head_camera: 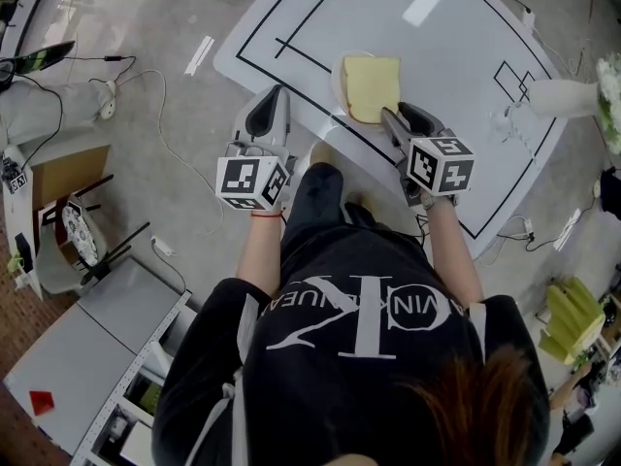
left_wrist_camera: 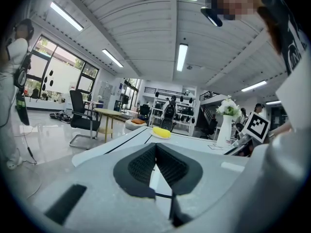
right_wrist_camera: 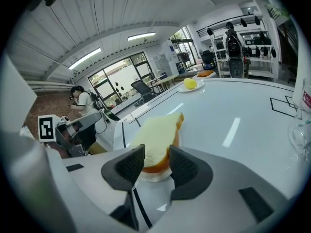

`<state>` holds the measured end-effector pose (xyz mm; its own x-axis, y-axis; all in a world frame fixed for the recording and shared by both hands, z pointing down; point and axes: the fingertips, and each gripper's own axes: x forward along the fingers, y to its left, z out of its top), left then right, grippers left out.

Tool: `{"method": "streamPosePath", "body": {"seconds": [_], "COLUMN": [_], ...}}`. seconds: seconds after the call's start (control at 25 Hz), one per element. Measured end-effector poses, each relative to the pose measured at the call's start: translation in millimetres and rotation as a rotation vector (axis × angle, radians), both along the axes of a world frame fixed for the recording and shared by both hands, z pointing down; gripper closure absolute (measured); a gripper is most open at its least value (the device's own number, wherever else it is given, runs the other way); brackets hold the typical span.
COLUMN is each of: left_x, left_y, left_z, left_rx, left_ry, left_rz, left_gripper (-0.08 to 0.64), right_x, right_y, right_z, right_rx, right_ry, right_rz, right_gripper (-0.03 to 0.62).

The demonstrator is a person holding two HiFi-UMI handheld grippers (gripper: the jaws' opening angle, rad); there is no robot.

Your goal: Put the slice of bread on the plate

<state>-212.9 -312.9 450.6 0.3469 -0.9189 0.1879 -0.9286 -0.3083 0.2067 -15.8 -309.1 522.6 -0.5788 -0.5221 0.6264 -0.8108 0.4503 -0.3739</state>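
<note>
Two grippers are held out in front of the person at the near edge of the white table (head_camera: 456,47), seen from above with forearms roughly parallel and elbows tucked. The left gripper (head_camera: 275,95) stops at the table's corner, well apart from the food, while the right gripper (head_camera: 403,116) angles down at the slice of bread (head_camera: 371,87). The bread lies flat on the plate (head_camera: 336,78), covering most of it, its slightly longer side running away from the person and its near edge just at the right jaw tips. In the left gripper view, the left gripper (left_wrist_camera: 155,147) looks almost level across the table and its jaws meet at the tips with nothing in them. In the right gripper view, the right gripper (right_wrist_camera: 156,152) has its jaws standing apart on either side of the near, browned edge of the bread (right_wrist_camera: 158,137). The pads don't press on it. The slice stretches away over the plate (right_wrist_camera: 154,176).
</note>
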Motion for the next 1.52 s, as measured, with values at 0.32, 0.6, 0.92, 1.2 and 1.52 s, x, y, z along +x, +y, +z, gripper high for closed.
{"method": "streamPosePath", "body": {"seconds": [0.32,0.6,0.92,1.2,1.52], "left_x": [3,10,23,35,40], "left_y": [-1,-5,-13,-19,-23], "left_z": [-4,-12,-30,-52,-78], "left_rx": [0.006,0.021,0.059,0.1,0.154], "left_ry": [0.001,-0.003,-0.009,-0.007,-0.009], "left_rz": [0.013,0.033,0.066,0.085,0.087], "left_gripper": [0.551,0.551,0.551,0.551,0.552], "right_x": [0,7,21,31,44], "right_y": [-4,-11,-18,-23,-27], "right_z": [-11,-37,-76,-114,-150], "right_rx": [0.051,0.154,0.308,0.439,0.554], "right_ry": [-0.015,-0.036,-0.055,-0.08,-0.103], "right_rz": [0.01,0.028,0.05,0.062,0.09], "right_gripper": [0.447,0.56,0.591,0.592,0.592]}}
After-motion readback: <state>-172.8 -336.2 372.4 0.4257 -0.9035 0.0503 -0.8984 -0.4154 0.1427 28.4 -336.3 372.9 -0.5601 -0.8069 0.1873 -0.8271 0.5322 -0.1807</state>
